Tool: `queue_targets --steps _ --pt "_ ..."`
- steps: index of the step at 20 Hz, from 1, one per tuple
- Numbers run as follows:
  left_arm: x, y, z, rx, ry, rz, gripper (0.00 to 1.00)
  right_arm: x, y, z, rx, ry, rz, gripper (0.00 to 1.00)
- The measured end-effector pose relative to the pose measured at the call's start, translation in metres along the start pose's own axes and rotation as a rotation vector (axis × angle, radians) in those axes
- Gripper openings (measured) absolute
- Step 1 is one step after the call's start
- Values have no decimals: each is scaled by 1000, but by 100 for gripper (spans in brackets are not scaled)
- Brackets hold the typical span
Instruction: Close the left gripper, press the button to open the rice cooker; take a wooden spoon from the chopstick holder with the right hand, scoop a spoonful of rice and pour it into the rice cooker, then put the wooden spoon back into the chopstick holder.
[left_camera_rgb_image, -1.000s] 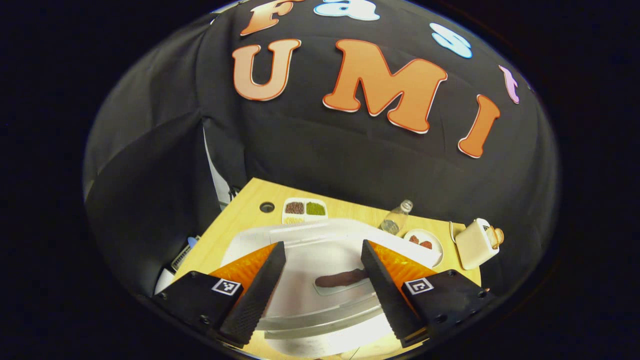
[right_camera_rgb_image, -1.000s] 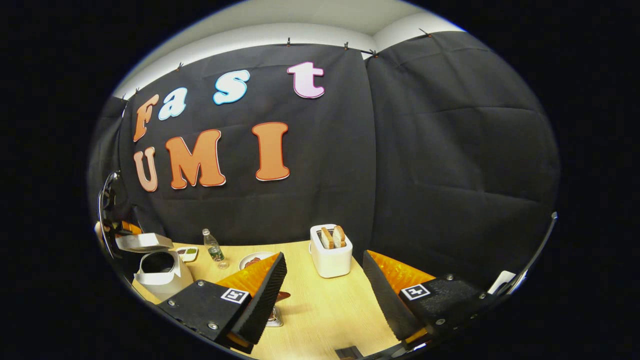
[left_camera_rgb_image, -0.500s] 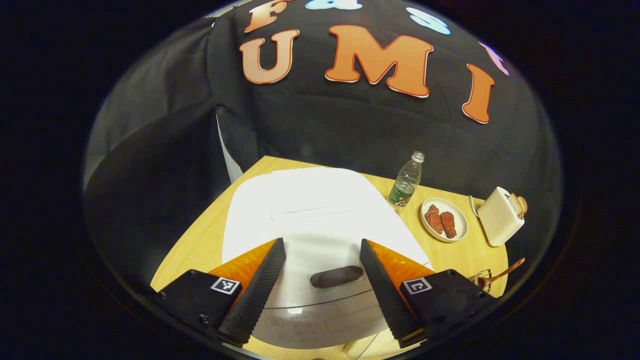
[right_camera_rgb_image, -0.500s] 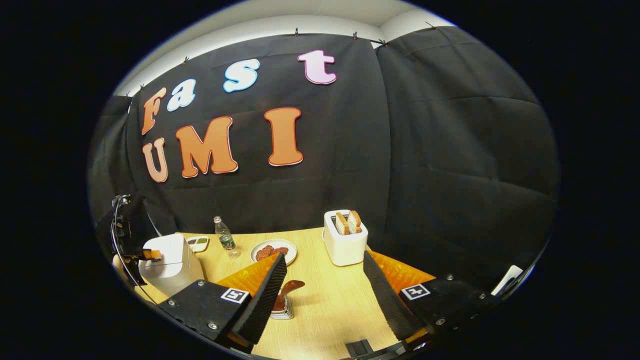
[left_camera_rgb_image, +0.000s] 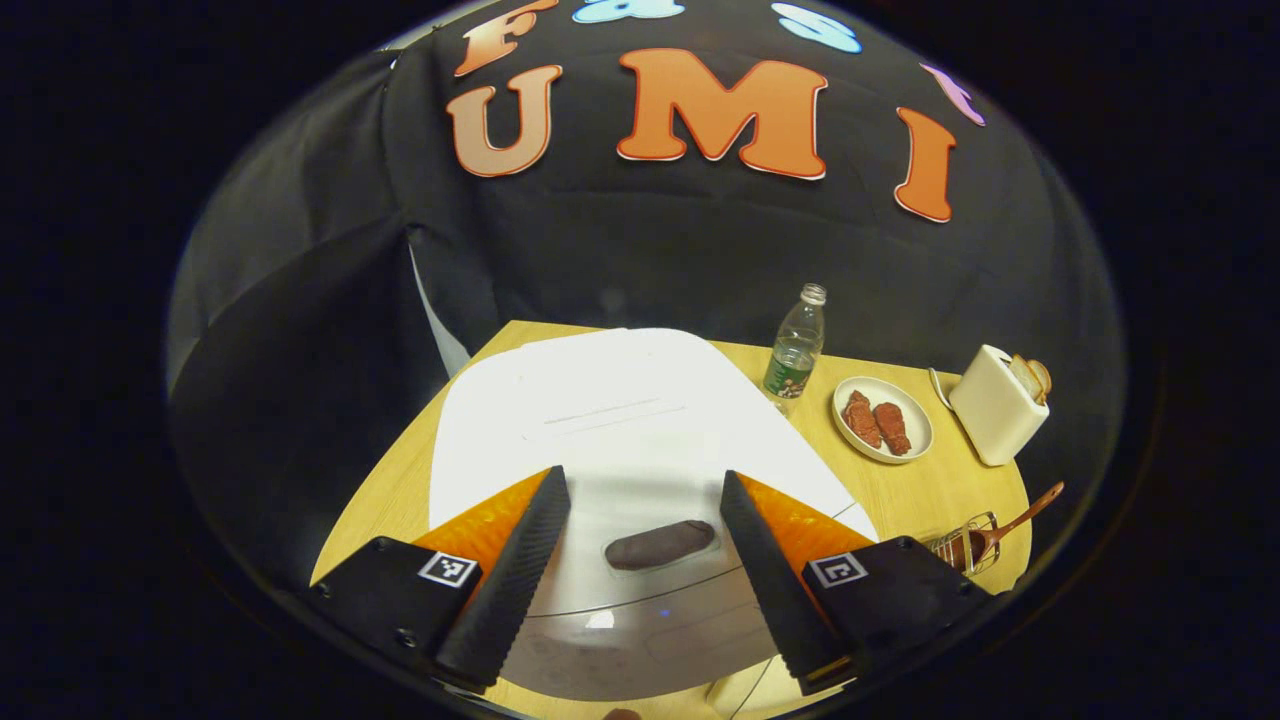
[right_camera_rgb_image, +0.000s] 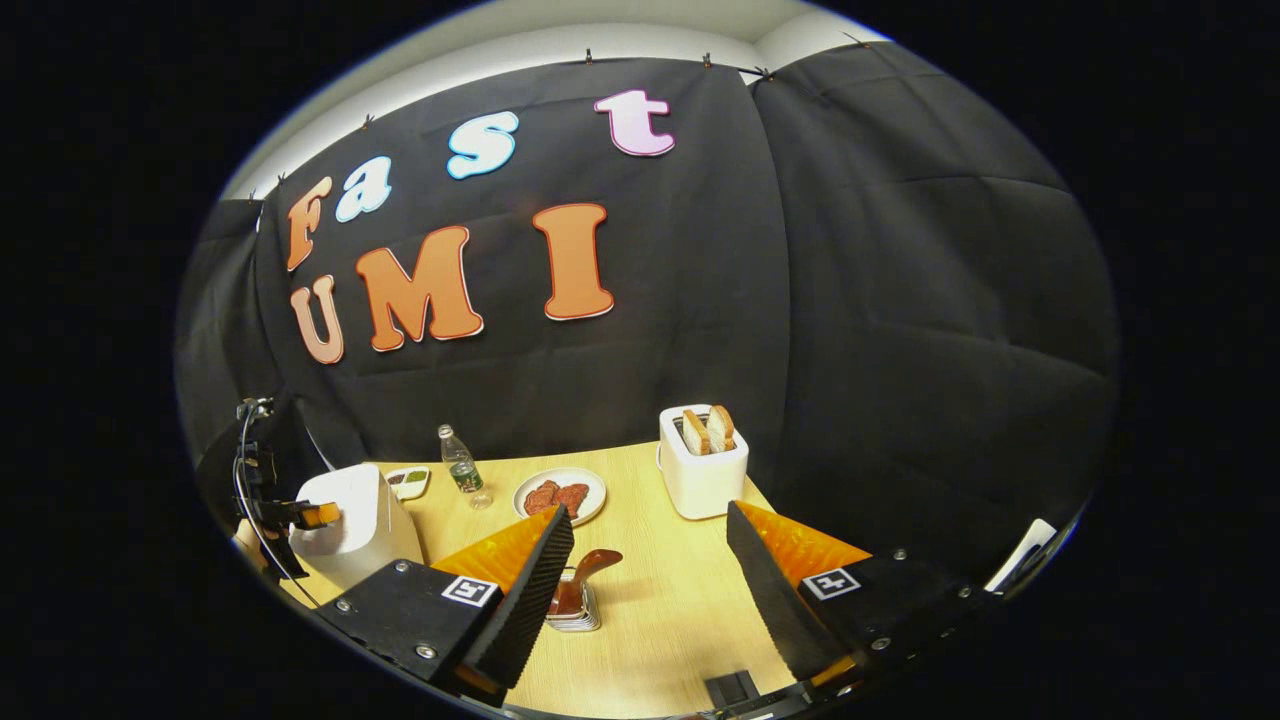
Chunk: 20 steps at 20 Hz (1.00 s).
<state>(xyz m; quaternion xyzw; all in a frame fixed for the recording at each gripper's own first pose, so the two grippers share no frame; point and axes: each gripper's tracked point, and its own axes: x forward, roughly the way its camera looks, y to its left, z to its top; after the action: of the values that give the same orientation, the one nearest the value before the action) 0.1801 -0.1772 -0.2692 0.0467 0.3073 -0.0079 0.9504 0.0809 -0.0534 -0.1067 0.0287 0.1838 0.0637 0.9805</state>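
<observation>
The desk (right_camera_rgb_image: 660, 610) carries a white rice cooker (left_camera_rgb_image: 620, 420) whose lid is seen shut, with the dark release button (left_camera_rgb_image: 660, 544) lying between the fingers of the left claw (left_camera_rgb_image: 640, 570). That claw is held wide apart above the cooker and touches nothing, so the closing and the press are judged not yet done. The right claw (right_camera_rgb_image: 645, 590) is likewise spread and empty. The wooden spoon (right_camera_rgb_image: 578, 580) stands in the wire chopstick holder (right_camera_rgb_image: 570, 612), just beside the right claw's left finger, so scooping, pouring and the return are all left.

In the left gripper view the cooker's lid and button are shown from above. In the right gripper view the cooker is shown from the side with the far-off left claw at it, and a small divided dish (right_camera_rgb_image: 408, 482) is seen behind it.
</observation>
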Motion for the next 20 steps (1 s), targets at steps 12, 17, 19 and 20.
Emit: queue_targets --steps 12,17,19,20 --pt "-98 55 99 0 -177 -23 99 -3 -8 42 -15 -97 -18 95" --pt "-189 123 173 43 -377 95 100 -5 -6 66 -58 -148 -17 95" --pt "-222 140 190 35 -435 128 100 -5 -7 72 -64 -159 -19 95" --pt "-240 149 196 15 -465 138 100 -5 -7 75 -63 -164 -21 95"
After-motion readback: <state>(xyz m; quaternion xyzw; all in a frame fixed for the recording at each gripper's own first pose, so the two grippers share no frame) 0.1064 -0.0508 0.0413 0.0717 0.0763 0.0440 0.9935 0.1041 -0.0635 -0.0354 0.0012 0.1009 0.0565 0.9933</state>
